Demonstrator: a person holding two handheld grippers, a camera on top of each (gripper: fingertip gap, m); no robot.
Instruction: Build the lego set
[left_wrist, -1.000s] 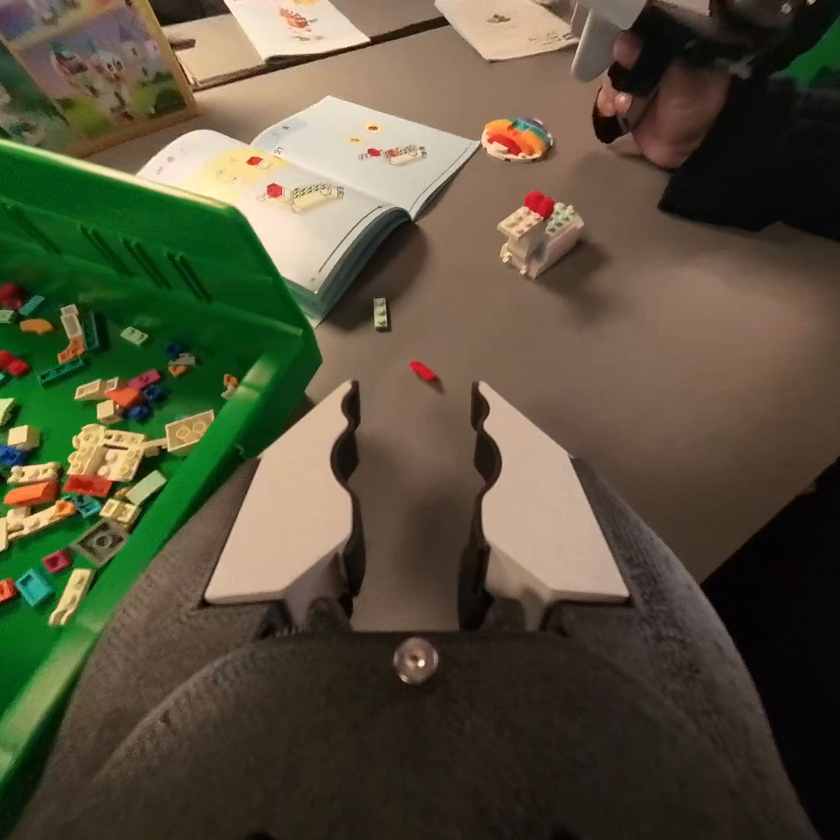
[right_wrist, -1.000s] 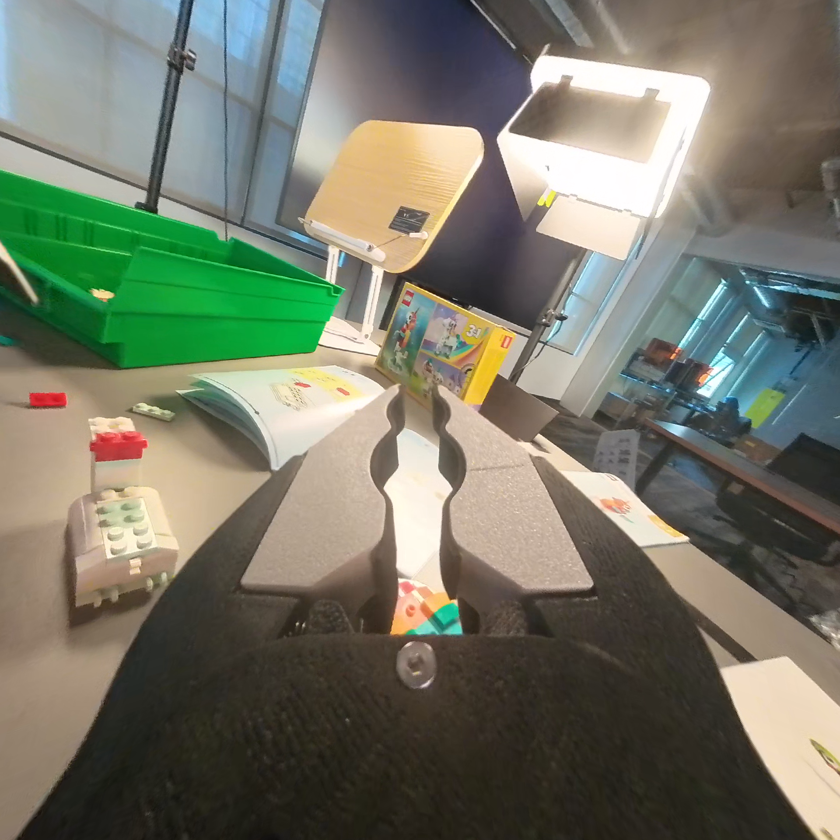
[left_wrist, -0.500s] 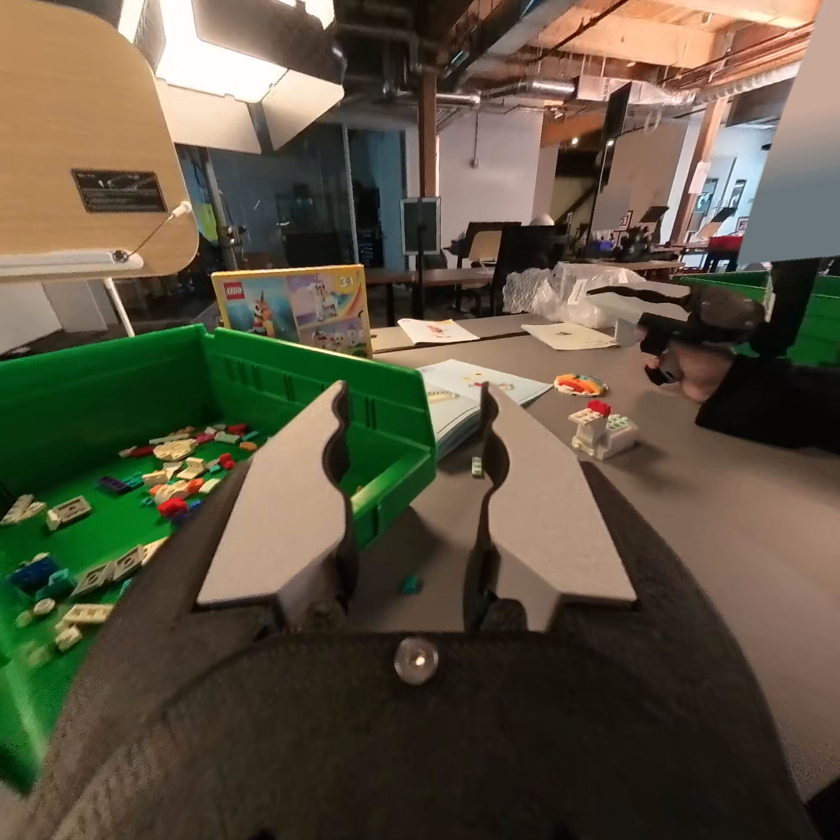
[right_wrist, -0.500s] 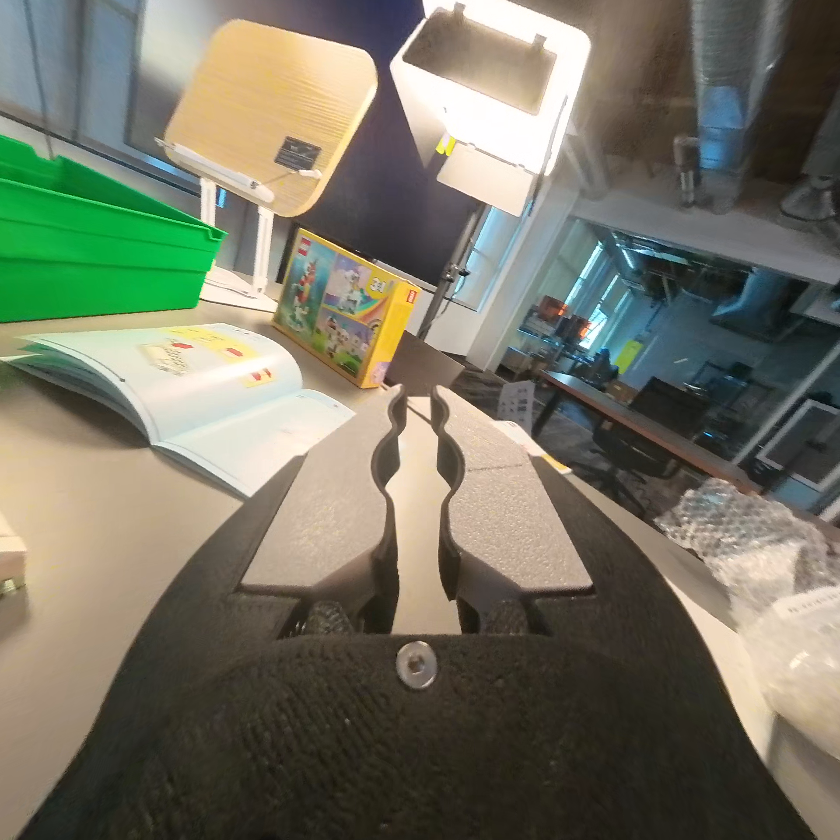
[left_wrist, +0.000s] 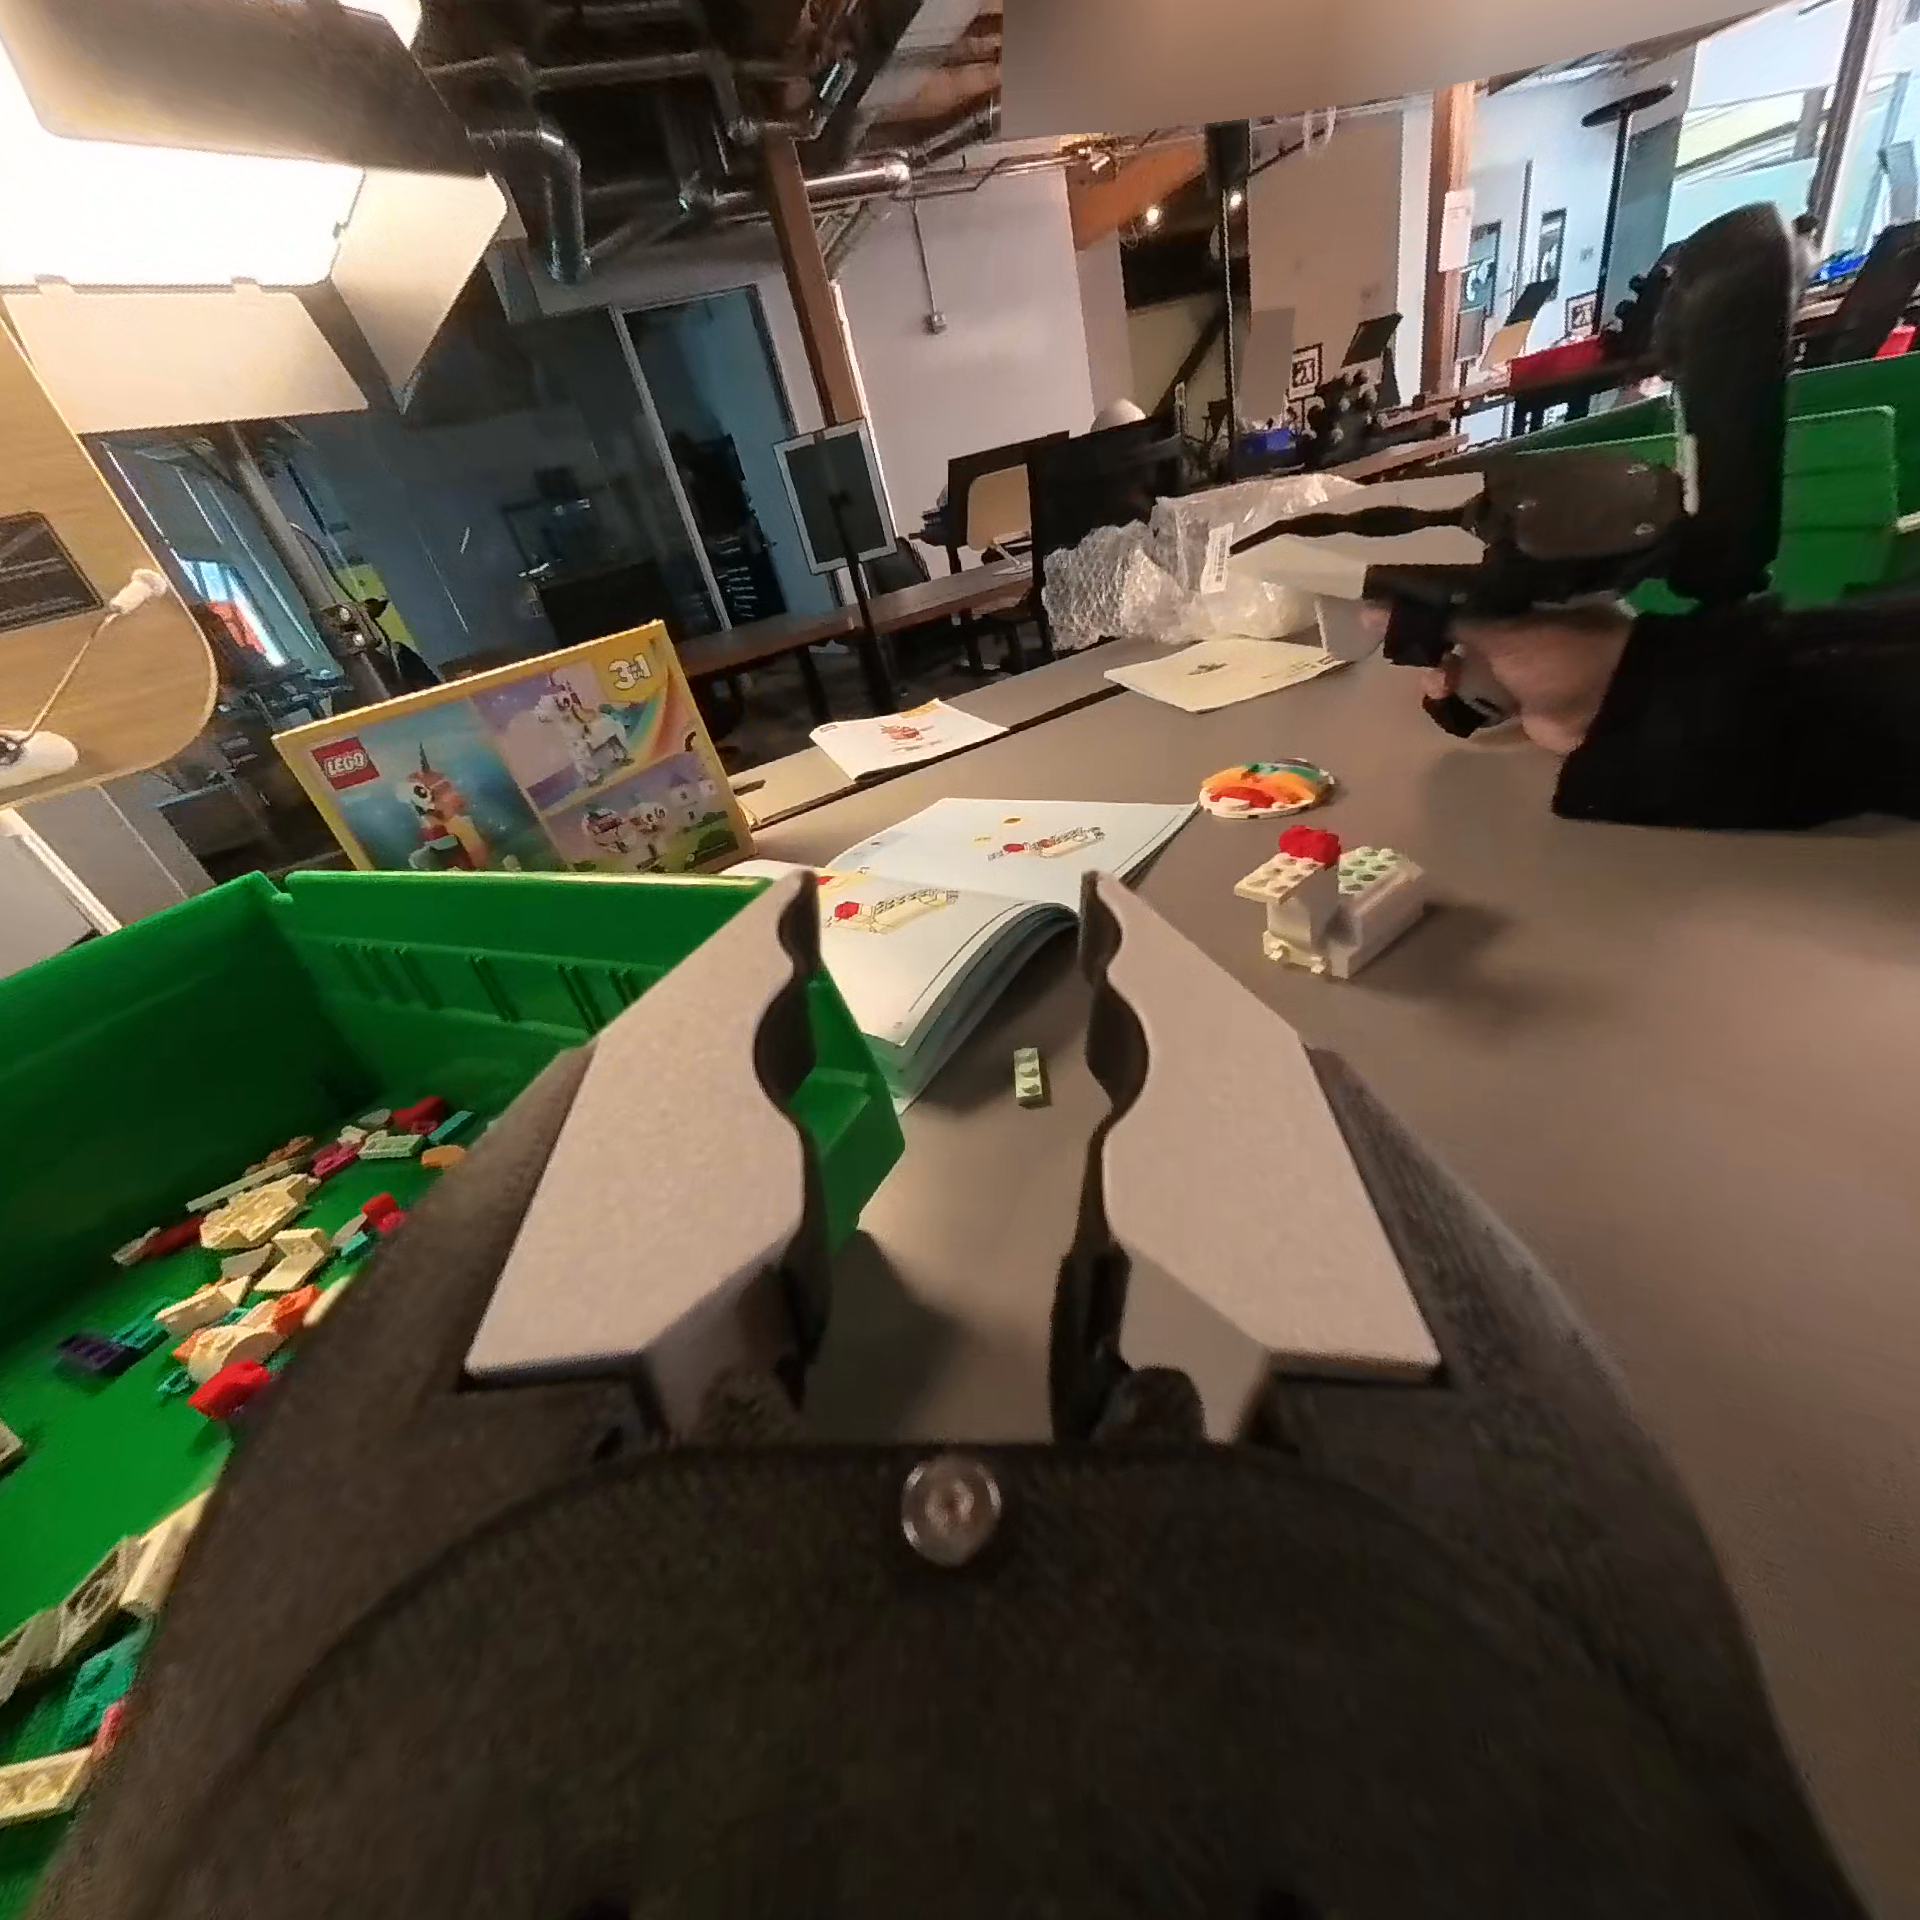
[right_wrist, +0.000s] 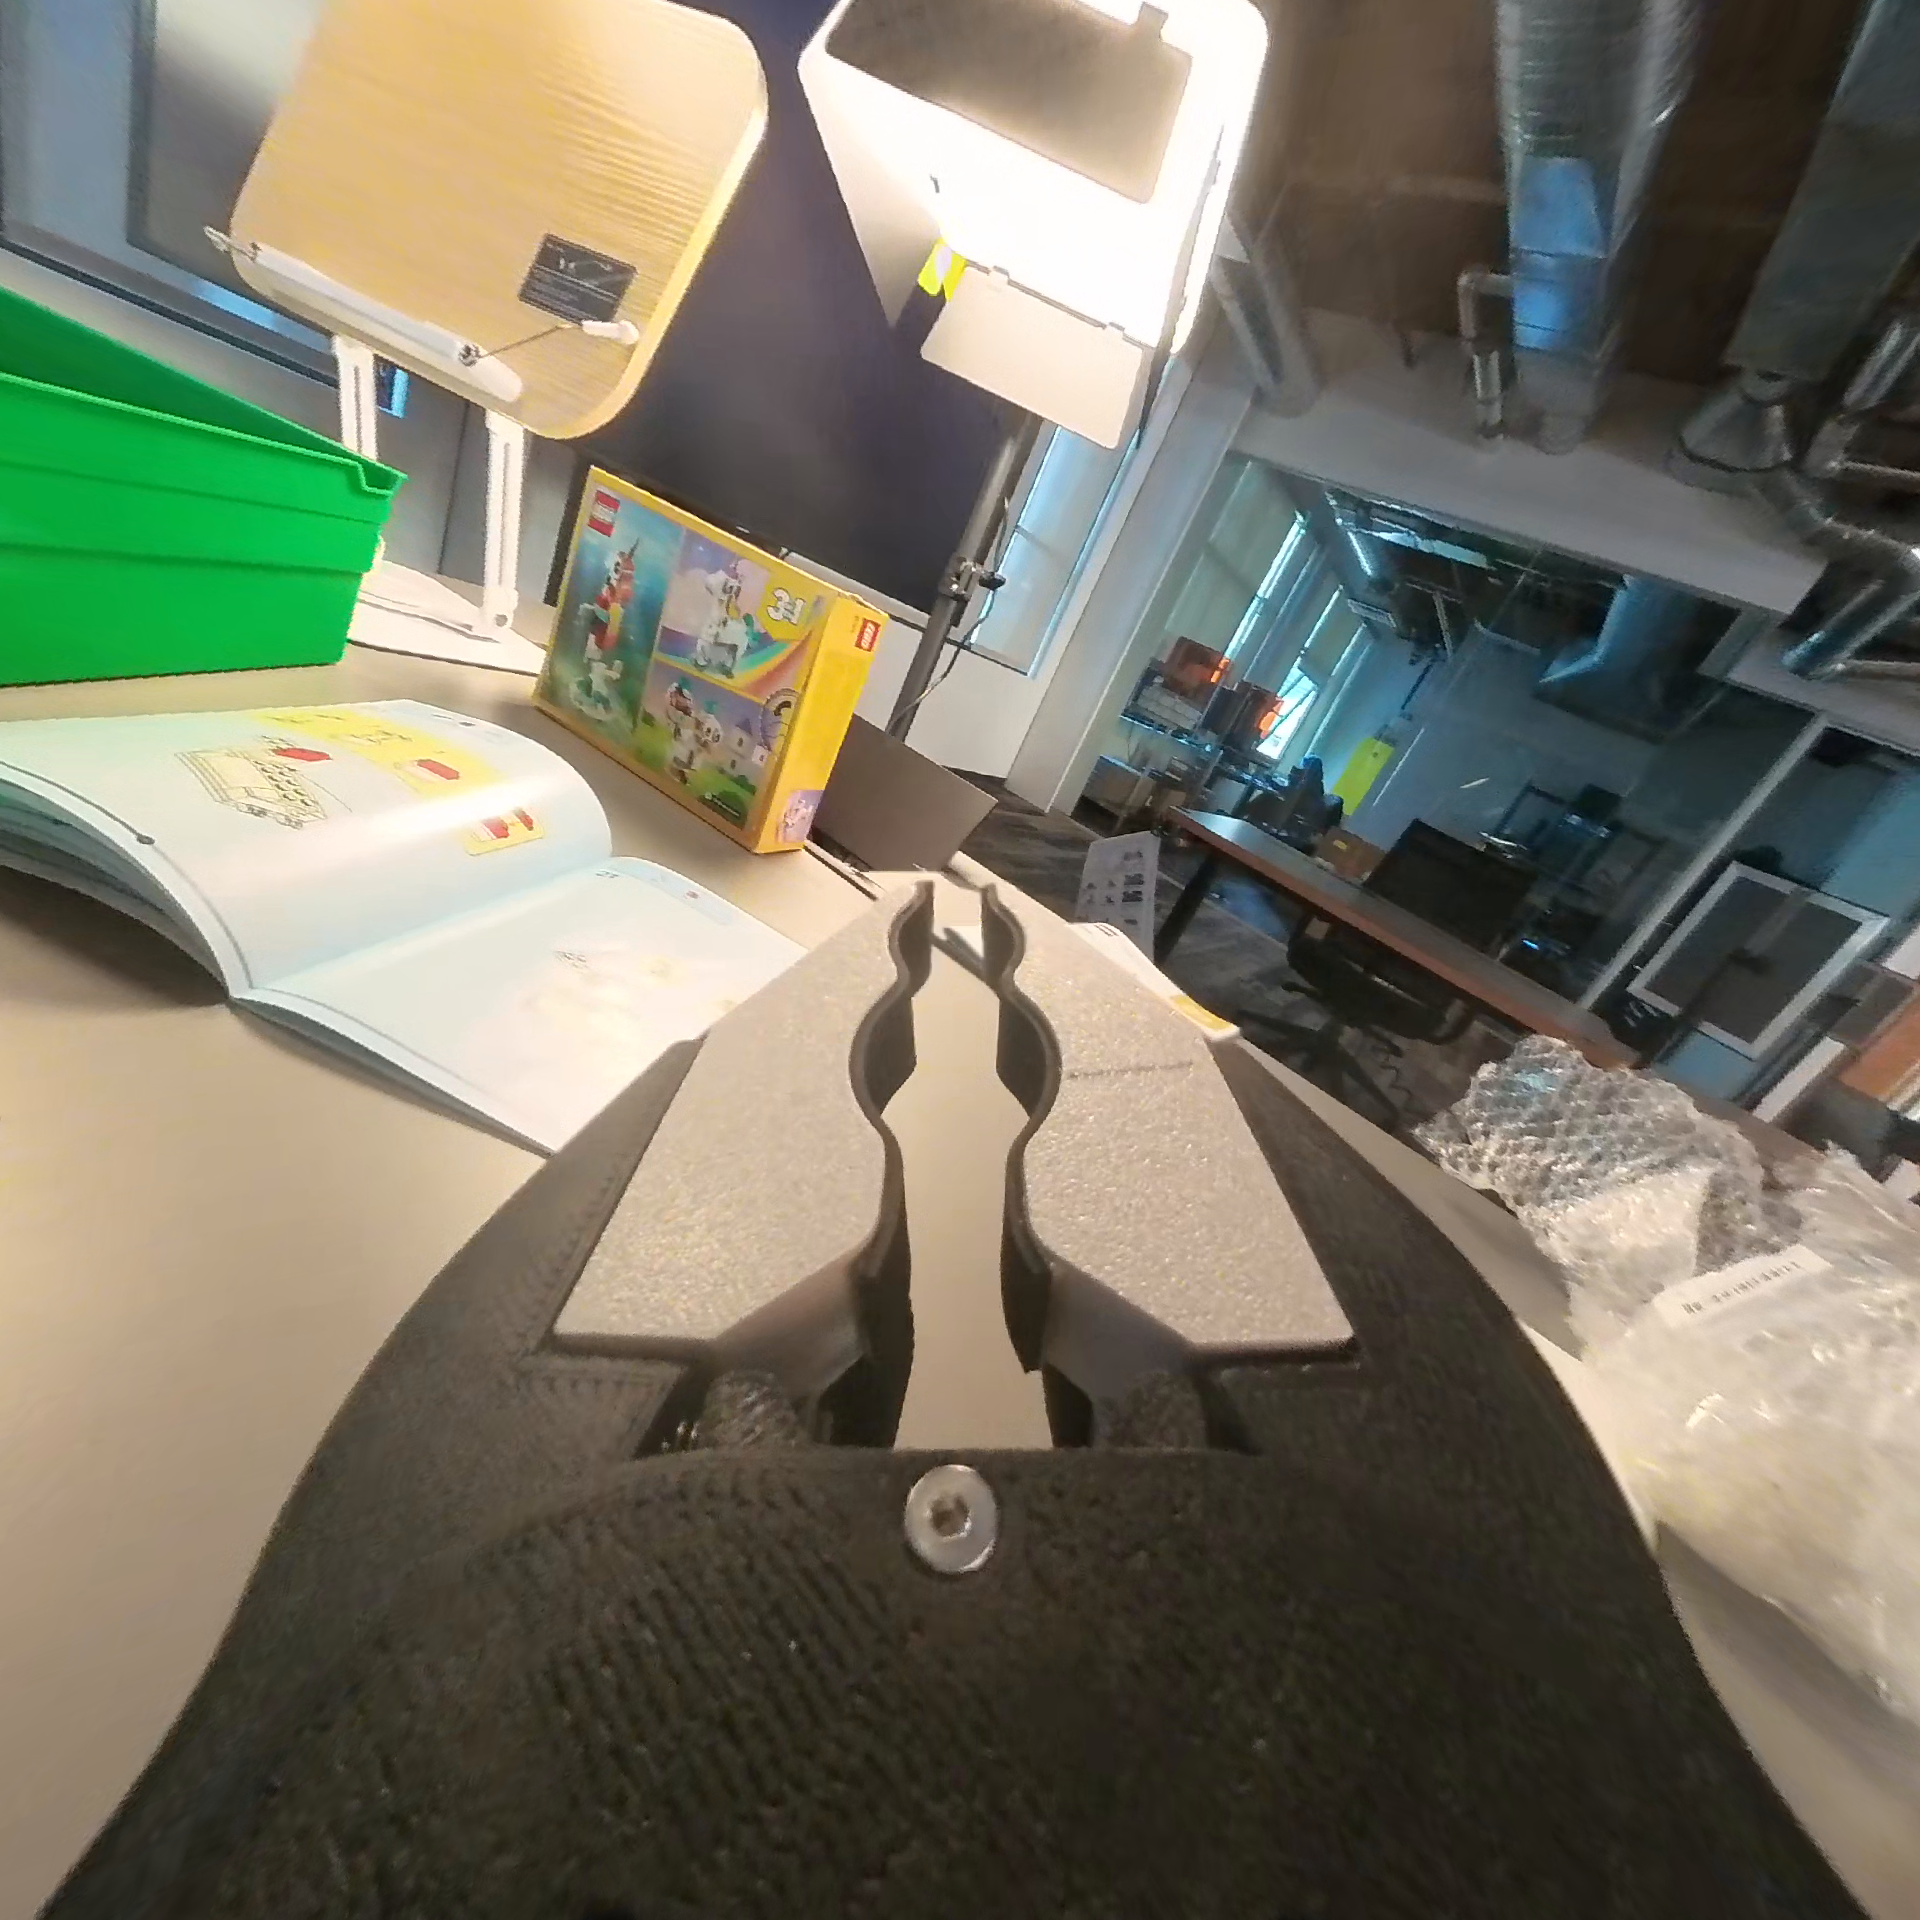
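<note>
My left gripper (left_wrist: 945, 914) is open and empty, held above the table beside the green bin (left_wrist: 468, 966) of loose bricks (left_wrist: 260, 1236). Ahead lie a small pale green plate (left_wrist: 1031, 1075), the open instruction book (left_wrist: 987, 883) and the white partial build (left_wrist: 1335, 914) with a red brick on top. A round colourful piece (left_wrist: 1268, 790) lies behind it. My right gripper (right_wrist: 956, 914) is shut to a thin gap with nothing in it, low over the table near the book (right_wrist: 364, 862). It also shows far right in the left wrist view (left_wrist: 1351, 540), held by a hand.
The yellow set box (left_wrist: 520, 779) stands behind the book, also in the right wrist view (right_wrist: 717, 707). A wooden book stand (right_wrist: 499, 208) and a bright lamp (right_wrist: 1039, 187) stand at the back. Bubble wrap (right_wrist: 1714, 1299) lies right; leaflets (left_wrist: 904, 732) lie far back. Left tips to right tips: about 30 centimetres.
My left gripper has tilted up from the table to a level view and drawn back beside the bin. My right gripper has swung right, and the build has left its view.
</note>
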